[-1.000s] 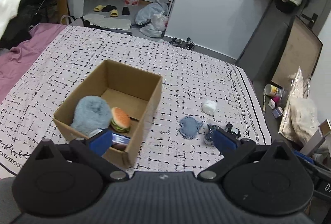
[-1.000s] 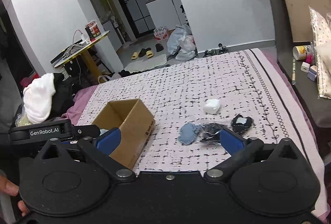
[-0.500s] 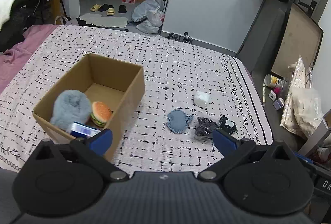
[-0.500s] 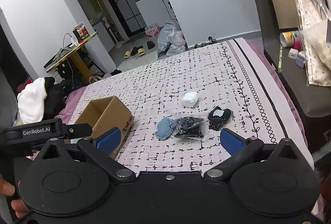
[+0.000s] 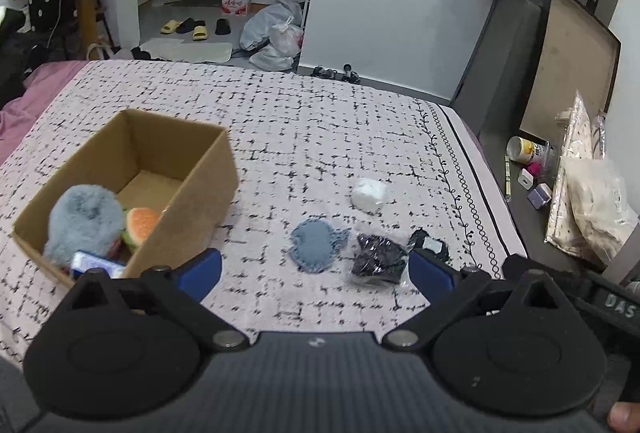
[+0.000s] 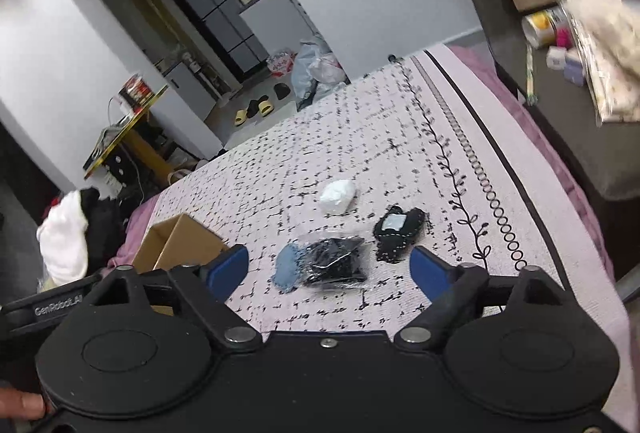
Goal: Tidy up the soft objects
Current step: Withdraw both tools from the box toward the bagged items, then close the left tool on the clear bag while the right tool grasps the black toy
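On the bed (image 5: pixel 320 121), spread with a white cover cross-hatched in black, an open brown cardboard box (image 5: pixel 188 185) sits toward the left and already holds part of the sorting: a fluffy grey-blue plush ball (image 5: pixel 84 221), a small soft toy shaped like a hamburger (image 5: pixel 140 223) and a little blue-and-white packet (image 5: pixel 94 263) at the box's near corner. That much of the task looks done.

Four soft things remain loose on the cover to the right of the box, well apart from it. A flat blue-grey fabric pad (image 5: pixel 314 245) lies just beside a dark item sealed in a clear plastic bag (image 5: pixel 376 259); in the right wrist view the bag's edge overlaps the pad. A black dotted fabric piece with a pale label (image 6: pixel 398 233) lies just right of the bag, and a small white crumpled bundle (image 5: pixel 370 193) sits a little farther up the bed.

Both tools hover above this group. The left gripper (image 5: pixel 314 271) has its blue pads spread wide with nothing between them. The right gripper (image 6: pixel 330 267) has just been closing somewhat, yet its pads are well apart and press on nothing; the bagged item lies on the bed beyond them. Judging by the layout, roughly half the pieces are boxed and four pickups are left.
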The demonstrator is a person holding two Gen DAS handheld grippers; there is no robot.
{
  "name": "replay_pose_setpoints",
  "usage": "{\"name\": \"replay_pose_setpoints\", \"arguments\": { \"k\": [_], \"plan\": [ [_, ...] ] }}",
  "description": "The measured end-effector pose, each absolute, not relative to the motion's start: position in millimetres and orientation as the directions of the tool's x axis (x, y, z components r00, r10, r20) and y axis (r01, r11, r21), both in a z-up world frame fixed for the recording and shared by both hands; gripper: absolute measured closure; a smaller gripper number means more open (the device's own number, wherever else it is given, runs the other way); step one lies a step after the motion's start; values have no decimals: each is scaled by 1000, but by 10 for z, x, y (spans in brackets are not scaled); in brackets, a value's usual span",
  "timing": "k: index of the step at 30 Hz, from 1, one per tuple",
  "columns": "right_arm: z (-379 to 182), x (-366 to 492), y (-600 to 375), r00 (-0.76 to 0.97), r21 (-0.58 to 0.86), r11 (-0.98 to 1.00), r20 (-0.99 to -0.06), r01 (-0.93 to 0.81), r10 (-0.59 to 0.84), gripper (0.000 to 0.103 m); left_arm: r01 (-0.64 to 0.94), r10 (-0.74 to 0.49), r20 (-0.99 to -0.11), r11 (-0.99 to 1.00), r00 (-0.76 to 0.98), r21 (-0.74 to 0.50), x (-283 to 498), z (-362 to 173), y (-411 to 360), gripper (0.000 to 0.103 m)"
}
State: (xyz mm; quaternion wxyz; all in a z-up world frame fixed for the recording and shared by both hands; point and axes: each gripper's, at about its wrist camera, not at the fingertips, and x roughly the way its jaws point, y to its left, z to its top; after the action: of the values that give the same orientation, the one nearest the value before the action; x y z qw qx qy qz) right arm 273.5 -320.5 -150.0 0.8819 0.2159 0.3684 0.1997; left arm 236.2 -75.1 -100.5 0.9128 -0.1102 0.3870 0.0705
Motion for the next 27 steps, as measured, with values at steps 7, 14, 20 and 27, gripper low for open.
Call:
{"name": "replay_pose_setpoints", "arguments": {
  "k": [7,14,20,27],
  "plan": [
    [-1822,2913,-3364,640,607,783,-549,-137,538,34,-195,43,-737,973,674,-122,2642,-1242,-943,11],
    [-2098,3109,-3458,623,656,749,-550,-89,556,40,-181,28,-759,976,650,-118,2897,-1522,-1088,19],
    [-2264,3235,-3538,609,686,726,-555,-50,567,44,-170,7,-778,977,628,-128,3099,-1750,-1195,21],
    [-2451,3308,-3590,590,710,704,-568,-1,574,47,-160,-13,-803,978,596,-135,3324,-2009,-1287,27]
  ]
}}
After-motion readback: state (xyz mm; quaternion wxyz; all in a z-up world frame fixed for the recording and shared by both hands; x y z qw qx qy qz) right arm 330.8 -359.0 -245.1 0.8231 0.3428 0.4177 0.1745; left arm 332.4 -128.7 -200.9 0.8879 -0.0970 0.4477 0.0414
